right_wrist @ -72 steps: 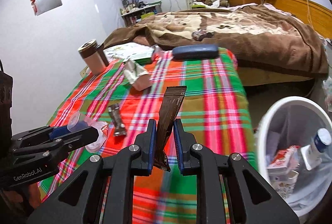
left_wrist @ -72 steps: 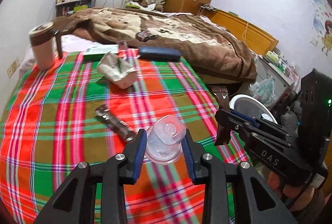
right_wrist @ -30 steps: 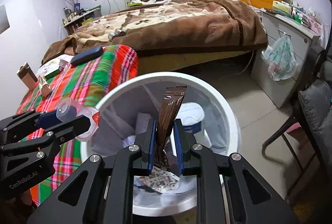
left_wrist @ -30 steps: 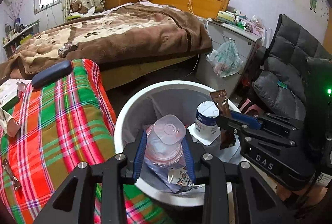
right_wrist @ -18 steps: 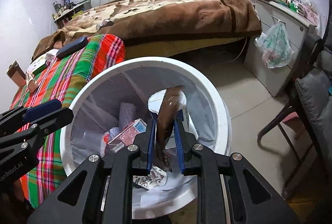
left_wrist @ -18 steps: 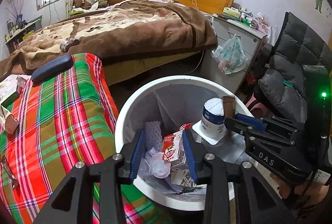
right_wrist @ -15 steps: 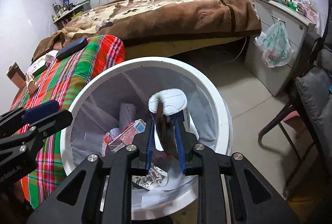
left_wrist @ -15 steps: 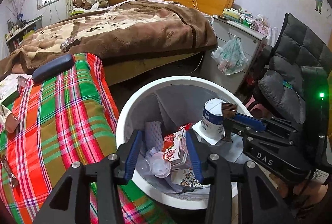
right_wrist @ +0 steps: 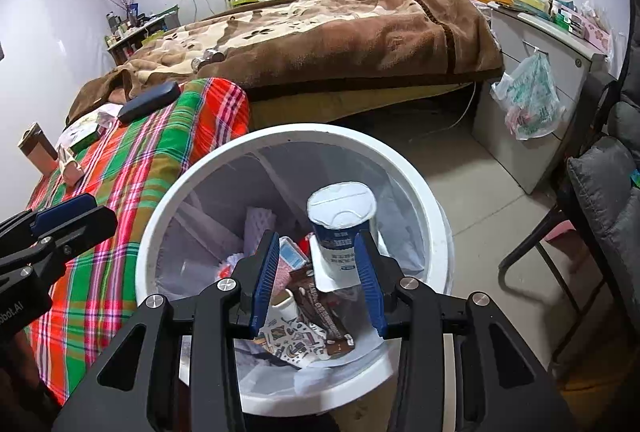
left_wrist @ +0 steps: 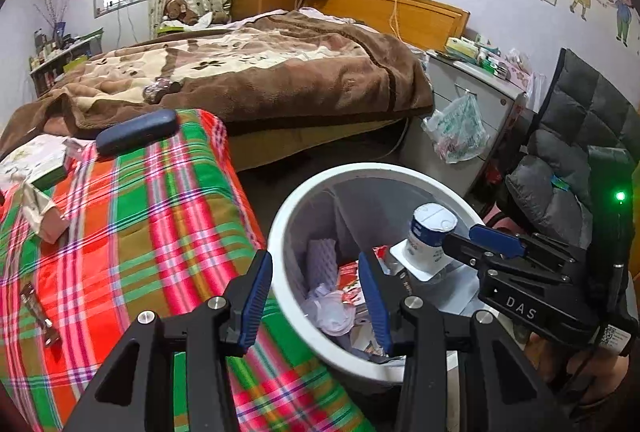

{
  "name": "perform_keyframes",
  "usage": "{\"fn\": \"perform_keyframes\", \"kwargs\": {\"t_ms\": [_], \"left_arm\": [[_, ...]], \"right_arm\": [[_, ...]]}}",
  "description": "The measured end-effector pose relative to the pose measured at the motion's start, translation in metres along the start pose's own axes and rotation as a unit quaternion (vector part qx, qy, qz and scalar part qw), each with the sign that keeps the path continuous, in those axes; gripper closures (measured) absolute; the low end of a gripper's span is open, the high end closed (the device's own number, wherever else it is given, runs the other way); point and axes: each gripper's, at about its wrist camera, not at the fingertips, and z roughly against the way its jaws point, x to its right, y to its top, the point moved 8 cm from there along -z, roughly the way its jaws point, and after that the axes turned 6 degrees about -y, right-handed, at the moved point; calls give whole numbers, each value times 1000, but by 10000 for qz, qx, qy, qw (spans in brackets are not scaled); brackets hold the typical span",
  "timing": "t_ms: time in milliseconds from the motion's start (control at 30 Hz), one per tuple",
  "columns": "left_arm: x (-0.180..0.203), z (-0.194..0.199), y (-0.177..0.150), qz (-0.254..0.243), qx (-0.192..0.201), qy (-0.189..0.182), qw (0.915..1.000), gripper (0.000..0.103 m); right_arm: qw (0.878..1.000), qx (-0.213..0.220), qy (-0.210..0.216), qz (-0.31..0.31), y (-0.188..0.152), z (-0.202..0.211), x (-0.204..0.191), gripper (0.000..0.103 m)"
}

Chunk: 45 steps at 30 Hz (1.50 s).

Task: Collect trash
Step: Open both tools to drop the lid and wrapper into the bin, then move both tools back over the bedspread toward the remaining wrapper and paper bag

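Right wrist view: we see the brown wrapper (right_wrist: 320, 316) lying in the white bin (right_wrist: 420, 191), our right gripper (right_wrist: 316, 280) just opening, fingers empty. Left gripper (left_wrist: 316, 296) parted, empty too. Another wrapper (left_wrist: 38, 308) waits on the table (left_wrist: 132, 232).

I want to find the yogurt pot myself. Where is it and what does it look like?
Look in the round white bin beside the plaid bedspread. The yogurt pot stands upright near the far side, above the crumpled wrappers. It is the only dark blue tub, with a white foil lid.
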Motion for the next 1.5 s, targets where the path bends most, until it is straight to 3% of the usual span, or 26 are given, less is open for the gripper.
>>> {"fn": "perform_keyframes", "kwargs": {"t_ms": [300,633,933,1067,1233,1500], "left_arm": [[-30,26,-5,193,183,295,9992,58],[-100,63,-26,667,318,979,9925,51],[-193,94,-56,1548,373,1604,9741,51],[-225,99,-67,1833,297,1867,9647,51],[-254,93,-77,2062,145,1986,9580,51],[-281,64,-74,2301,-121,1775,9568,51]], "right_arm": [[9995,234,128,166,4,12,-24,62],[9967,293,524,539,6,10,-78,62],[9910,307,900,941,6,7,-133,62],[9880,285,1033,1109,3,6,-152,55],[9837,240,1181,1333,5,2,-178,55],[9794,134,1371,1474,16,-12,-218,55]]}}
